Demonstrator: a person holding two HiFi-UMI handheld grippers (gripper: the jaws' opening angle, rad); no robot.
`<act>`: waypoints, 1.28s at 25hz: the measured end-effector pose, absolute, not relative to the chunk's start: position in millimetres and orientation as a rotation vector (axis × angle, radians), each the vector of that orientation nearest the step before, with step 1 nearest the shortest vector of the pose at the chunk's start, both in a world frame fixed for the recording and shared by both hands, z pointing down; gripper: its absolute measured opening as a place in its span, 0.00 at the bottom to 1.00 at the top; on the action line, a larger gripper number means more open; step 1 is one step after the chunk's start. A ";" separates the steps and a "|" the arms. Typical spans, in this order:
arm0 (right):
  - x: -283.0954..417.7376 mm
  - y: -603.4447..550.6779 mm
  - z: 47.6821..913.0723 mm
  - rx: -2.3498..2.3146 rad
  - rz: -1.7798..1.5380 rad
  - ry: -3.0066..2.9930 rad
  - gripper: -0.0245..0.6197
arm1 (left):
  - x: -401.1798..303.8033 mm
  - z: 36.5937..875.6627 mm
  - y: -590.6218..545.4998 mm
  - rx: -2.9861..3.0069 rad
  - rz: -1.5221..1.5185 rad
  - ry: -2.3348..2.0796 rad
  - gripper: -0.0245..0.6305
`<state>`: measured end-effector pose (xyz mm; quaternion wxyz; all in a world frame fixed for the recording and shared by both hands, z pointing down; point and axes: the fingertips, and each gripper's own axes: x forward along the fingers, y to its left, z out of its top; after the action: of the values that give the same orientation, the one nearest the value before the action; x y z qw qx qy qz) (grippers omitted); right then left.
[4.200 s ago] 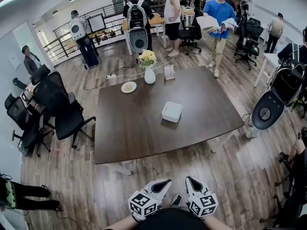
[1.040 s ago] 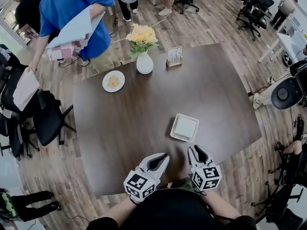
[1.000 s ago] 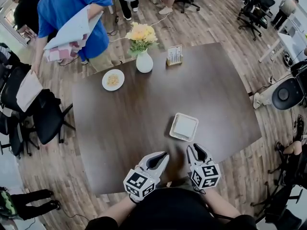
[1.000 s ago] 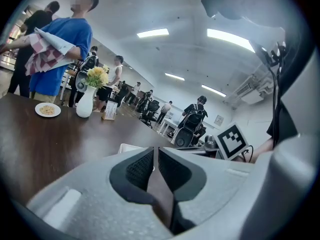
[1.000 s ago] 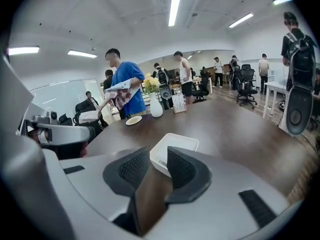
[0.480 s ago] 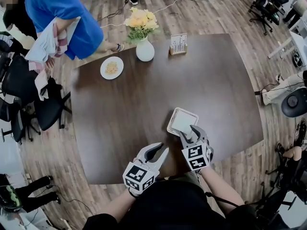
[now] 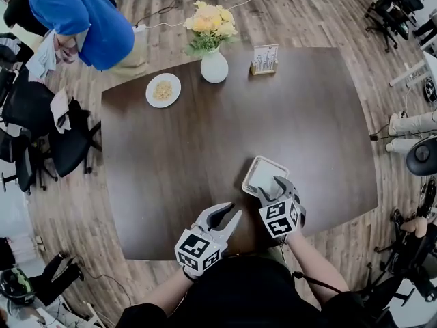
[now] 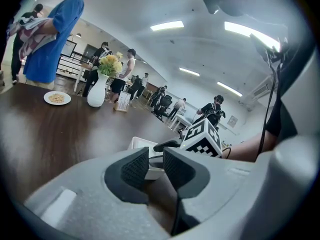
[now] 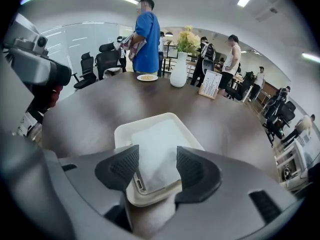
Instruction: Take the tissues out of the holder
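A white square plastic holder (image 9: 124, 130) with rounded corners, near the front edge of the dark wooden table (image 7: 198, 142), contains flat soft white tissues (image 9: 159, 146). The right gripper (image 9: 157, 167) jaws are opening wide with the tissues between them, untouched. The left gripper (image 8: 155, 165) stands narrowly apart, empty.

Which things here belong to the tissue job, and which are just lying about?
Job: tissue holder, tissues inside it, right gripper with jaws opening over them, left gripper.
Lying about: flower vase, plate of food, card stand.
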<state>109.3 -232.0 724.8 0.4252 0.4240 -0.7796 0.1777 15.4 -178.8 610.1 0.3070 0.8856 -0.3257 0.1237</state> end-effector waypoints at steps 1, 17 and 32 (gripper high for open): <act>109.2 -232.8 726.6 1.056 0.443 -1.946 0.41 | 14.3 611.2 -179.7 2.337 0.325 -0.863 0.15; 106.1 -231.4 727.6 1.044 0.433 -1.931 0.23 | 4.2 611.5 -181.0 2.307 0.293 -0.858 0.15; 109.0 -227.3 713.9 1.066 0.400 -1.979 0.05 | 0.4 604.2 -167.2 2.309 0.278 -0.887 0.15</act>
<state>109.0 -227.3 713.9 0.4159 0.4246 -0.7883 0.1593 0.4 -167.2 604.2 0.3206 0.8786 -0.3378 0.1057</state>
